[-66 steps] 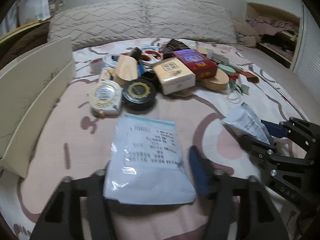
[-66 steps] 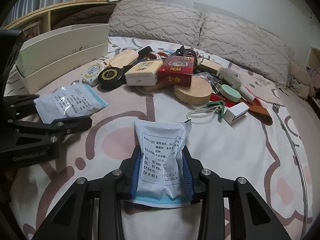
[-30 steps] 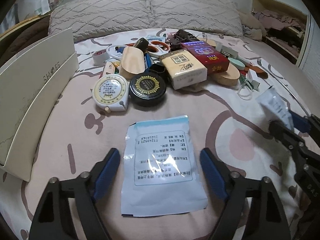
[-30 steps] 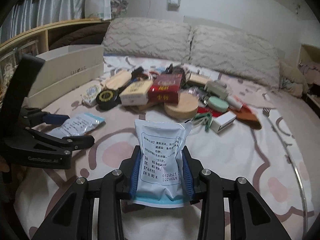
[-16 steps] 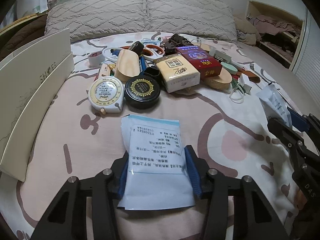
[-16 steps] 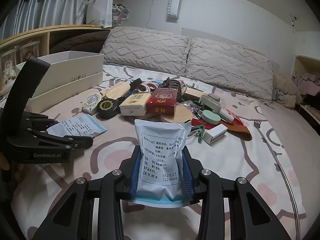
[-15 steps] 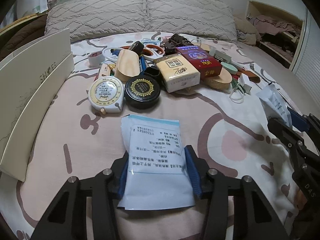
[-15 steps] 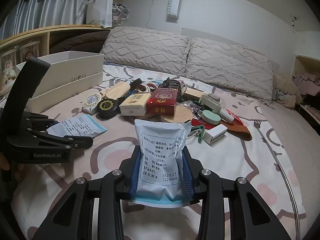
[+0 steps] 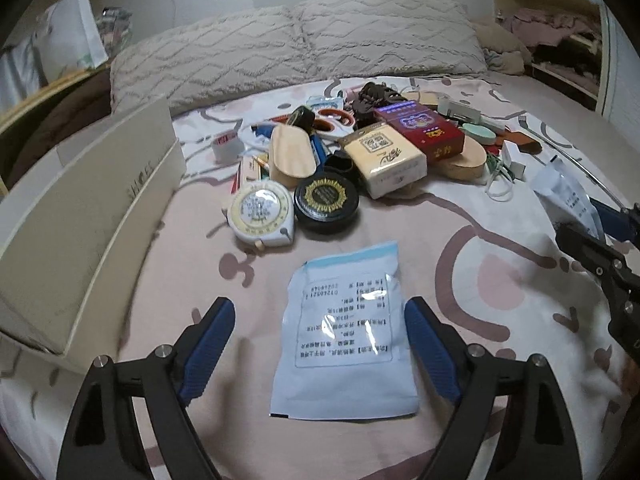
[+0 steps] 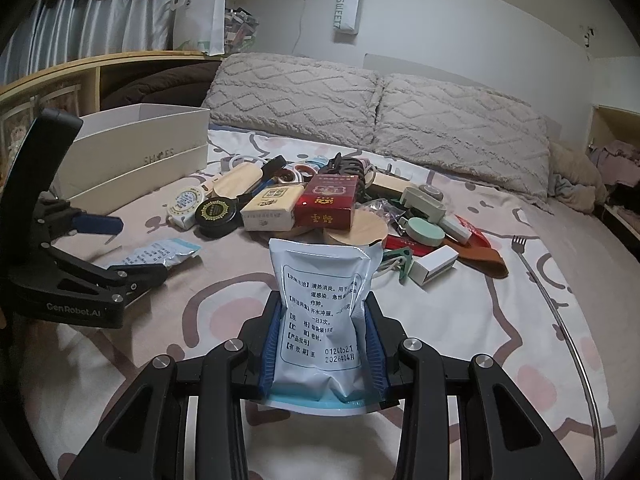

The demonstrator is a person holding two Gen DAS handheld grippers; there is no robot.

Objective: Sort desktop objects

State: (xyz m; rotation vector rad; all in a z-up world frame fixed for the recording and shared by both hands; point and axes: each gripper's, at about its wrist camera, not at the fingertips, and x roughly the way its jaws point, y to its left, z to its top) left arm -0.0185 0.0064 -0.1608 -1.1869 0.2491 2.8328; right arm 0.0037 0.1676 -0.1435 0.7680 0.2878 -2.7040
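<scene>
A flat white-and-blue medicine sachet (image 9: 344, 340) lies on the pink bedspread. My left gripper (image 9: 320, 308) straddles it with its jaws opening, and the blue pads (image 9: 208, 340) stand clear of both its edges. In the right wrist view the same sachet (image 10: 164, 254) rests under the left gripper (image 10: 134, 248). My right gripper (image 10: 322, 312) is shut on a second sachet (image 10: 320, 292), which stands upright between the pads with its printed side towards the camera. The left wrist view shows this second sachet (image 9: 564, 196) at the right edge, in the right gripper (image 9: 600, 232).
A white shoe box (image 9: 80, 208) stands open along the left. Behind the sachets a pile holds a tape measure (image 9: 260, 216), a black round tin (image 9: 326, 202), a yellow pack (image 9: 384, 160), a red pack (image 9: 420, 128) and a wooden disc (image 10: 356, 228). A fork (image 10: 520, 248) lies at the right.
Half a second ago the left jaws were closed on the flat sachet. They have spread wide and the sachet lies free on the bed. The right gripper still holds its sachet in place.
</scene>
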